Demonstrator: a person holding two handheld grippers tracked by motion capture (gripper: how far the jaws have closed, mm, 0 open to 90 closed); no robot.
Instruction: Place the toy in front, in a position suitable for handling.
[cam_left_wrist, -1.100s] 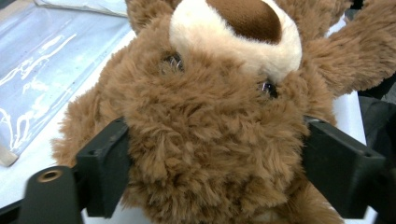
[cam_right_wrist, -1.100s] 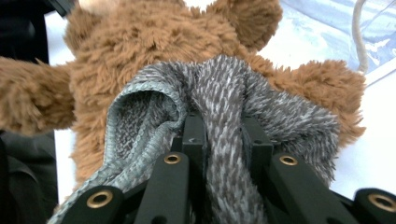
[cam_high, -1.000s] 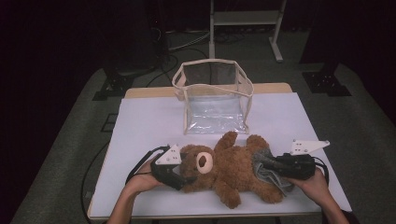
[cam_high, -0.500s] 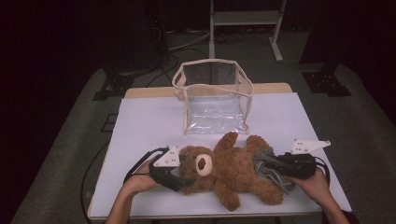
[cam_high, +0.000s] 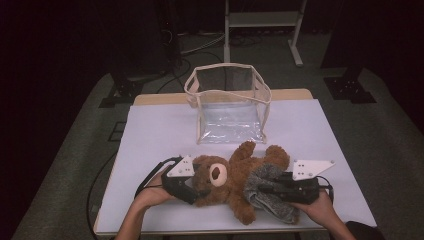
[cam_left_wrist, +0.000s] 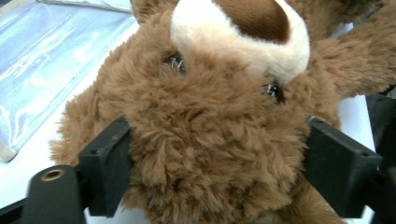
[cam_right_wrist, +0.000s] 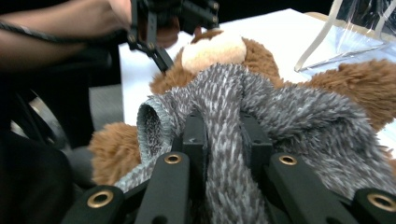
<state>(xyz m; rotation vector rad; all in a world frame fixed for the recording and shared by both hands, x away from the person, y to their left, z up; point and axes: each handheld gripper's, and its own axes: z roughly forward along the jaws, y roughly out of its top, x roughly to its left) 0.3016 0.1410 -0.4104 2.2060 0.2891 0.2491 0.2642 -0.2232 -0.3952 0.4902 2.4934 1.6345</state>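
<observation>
Since the earlier frames, the right hand-held gripper (cam_high: 267, 189) has pulled the grey knit garment (cam_high: 267, 187) a little toward the bear's legs, and the left hand-held gripper (cam_high: 195, 187) has just been opening its jaws, with the bear's head between them.

Around the work: one clear plastic bag with cream trim (cam_high: 229, 102) stands upright and open at the far middle of the white tabletop (cam_high: 155, 130), well apart from both hands. A white metal stand (cam_high: 262, 20) and dark cables sit on the floor beyond. Nothing lies between the bear and the bag.

Count: one brown teddy bear (cam_high: 235, 177), one grey garment, one bag, two hand-held grippers.

The bear lies on its back along the near edge of the tabletop, head toward the left hand-held gripper, legs toward the right. In the left gripper view, the black jaws stand wide on either side of the furry head (cam_left_wrist: 210, 140), pressed into the fur. In the right gripper view, the jaws are closed tight on a fold of the grey garment (cam_right_wrist: 224, 154), which is stretched over the bear's lower body.
</observation>
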